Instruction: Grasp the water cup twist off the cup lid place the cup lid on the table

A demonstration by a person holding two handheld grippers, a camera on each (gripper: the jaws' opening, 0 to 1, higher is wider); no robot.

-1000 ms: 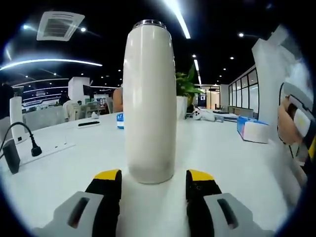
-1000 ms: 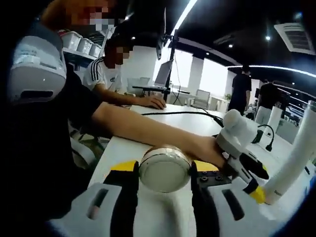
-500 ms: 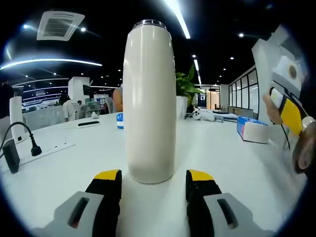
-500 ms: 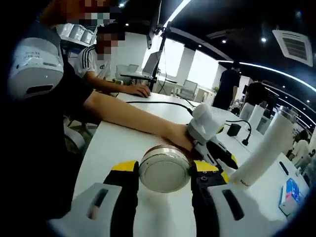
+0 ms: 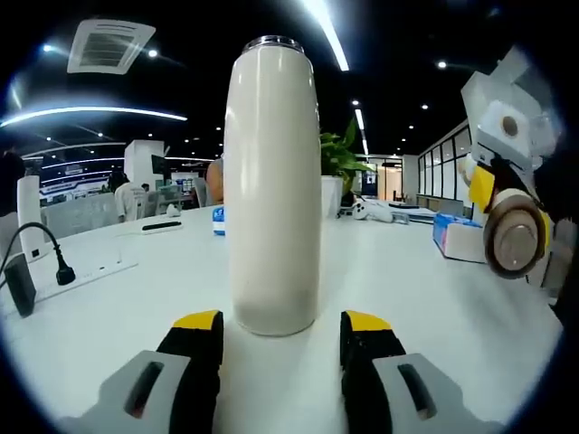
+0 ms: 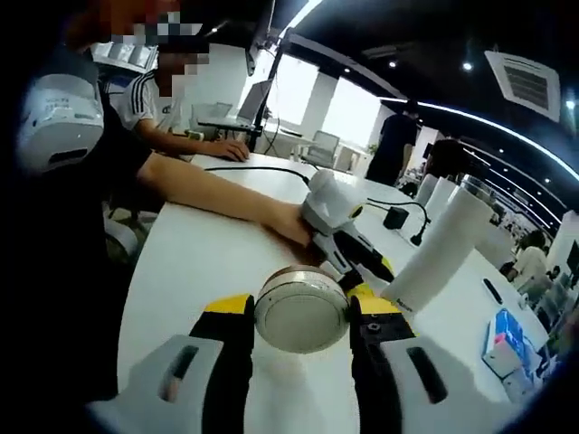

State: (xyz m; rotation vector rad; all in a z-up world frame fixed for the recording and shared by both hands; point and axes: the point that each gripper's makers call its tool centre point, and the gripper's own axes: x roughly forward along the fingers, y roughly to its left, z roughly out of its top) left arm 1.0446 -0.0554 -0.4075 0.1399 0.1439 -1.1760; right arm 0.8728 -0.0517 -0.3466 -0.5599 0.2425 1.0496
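Right gripper (image 6: 300, 318) is clenched on the cup lid (image 6: 301, 312), its yellow-tipped jaws pressing the lid's sides, so the disc's pale flat face looks back along the jaws and its short axis runs along the gripper's reach; that grasp suits a lid already off the cup and carried clear of it. In the left gripper view the same lid (image 5: 514, 238) hangs in the air at the right, above the worktop (image 5: 425, 298), face turned toward this camera, so I judge that setting it down is the step left, and that it will need tipping flat first.

The water cup (image 5: 272, 185) stands upright on the worktop, long axis vertical, its metal-rimmed open mouth pointing up; in the right gripper view the cup (image 6: 437, 253) leans only because that camera is rolled. The left gripper (image 5: 280, 353) is released, its jaws standing on either side of the cup's base with a gap showing on each side; I take it as staying close to steady the cup if needed.

Further out lie a black plug and cable (image 5: 54, 258) at the left, a blue box (image 5: 463, 239) at the right and a green plant (image 5: 341, 158) behind the cup; a seated person (image 6: 172, 127) works at a neighbouring desk.
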